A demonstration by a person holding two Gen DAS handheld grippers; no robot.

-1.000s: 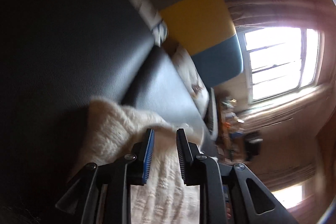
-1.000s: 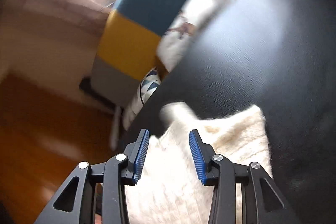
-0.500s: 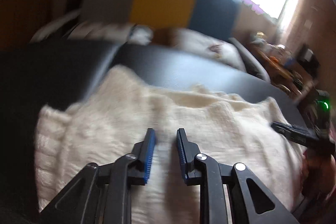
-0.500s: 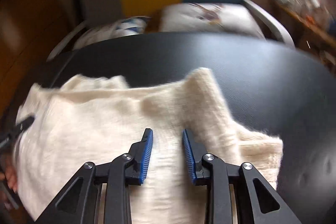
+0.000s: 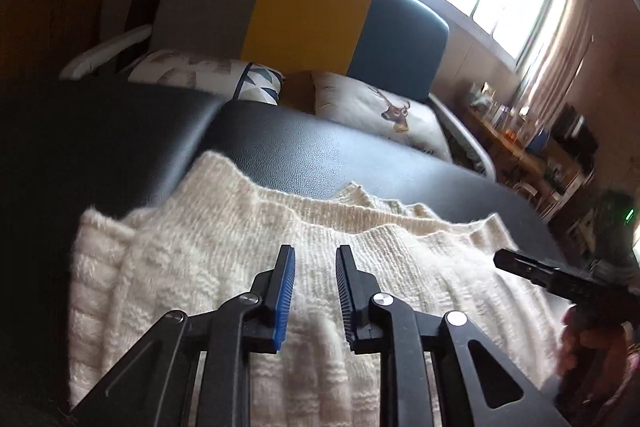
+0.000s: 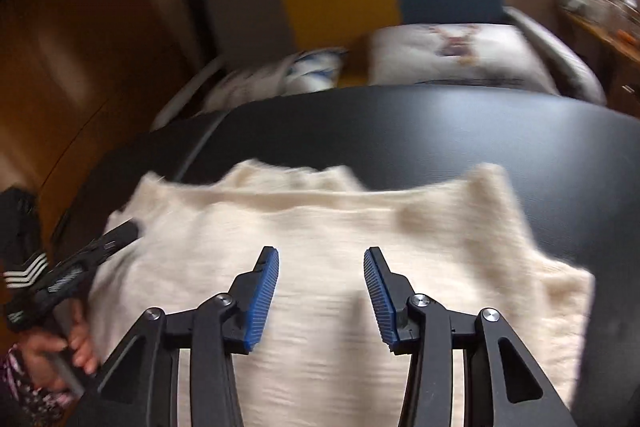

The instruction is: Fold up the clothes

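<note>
Since before: right tool (image 6: 320,291) spread wider above sweater (image 5: 208,267); left tool (image 5: 315,287) unchanged, narrowly apart, gripping nothing.

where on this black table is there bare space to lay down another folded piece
Bare patches: the black table strip between the cream sweater and the cushions on the chair, and the table right of the sweater's right edge. The near side is crowded: sweater, left gripper, right gripper.
</note>
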